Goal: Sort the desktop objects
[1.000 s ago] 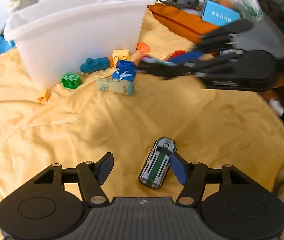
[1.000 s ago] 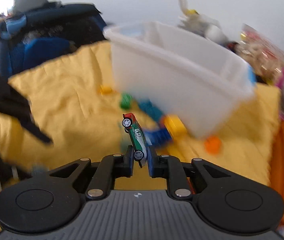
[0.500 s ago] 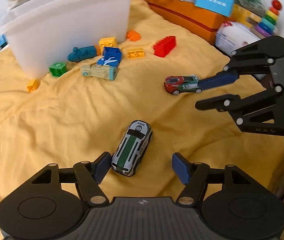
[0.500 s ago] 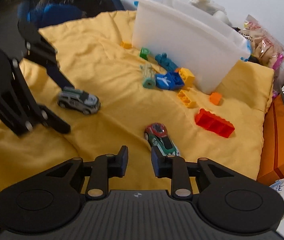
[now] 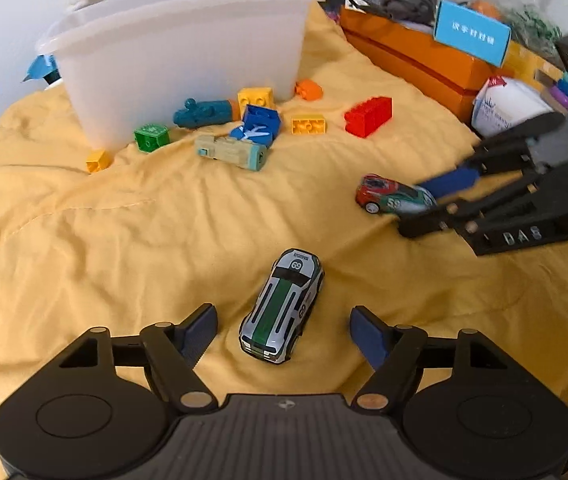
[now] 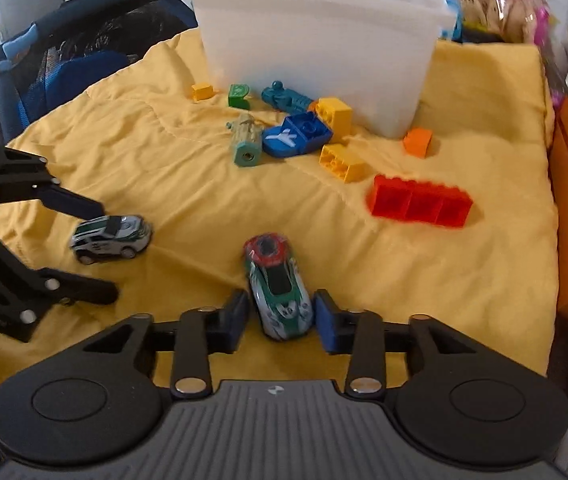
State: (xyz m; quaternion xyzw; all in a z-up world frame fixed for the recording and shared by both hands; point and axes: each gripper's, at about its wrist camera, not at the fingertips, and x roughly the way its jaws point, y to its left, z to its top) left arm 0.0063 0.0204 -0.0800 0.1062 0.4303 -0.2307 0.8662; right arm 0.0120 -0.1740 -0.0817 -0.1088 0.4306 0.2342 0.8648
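Each of the 2 toy cars sits on the yellow blanket (image 5: 104, 240) directly between a pair of spread fingers: the silver and green car (image 5: 282, 305) lies inside the left gripper (image 5: 284, 330), whose jaws are opening wide and touch nothing, with its long axis running roughly along the fingers, nose away. The red and green car (image 6: 278, 288) lies likewise between the pads of the right gripper (image 6: 282, 314), jaws opening with a narrow gap on each side. The white bin (image 6: 315, 52) stands well beyond both, past the scattered blocks, slightly nearer the left.
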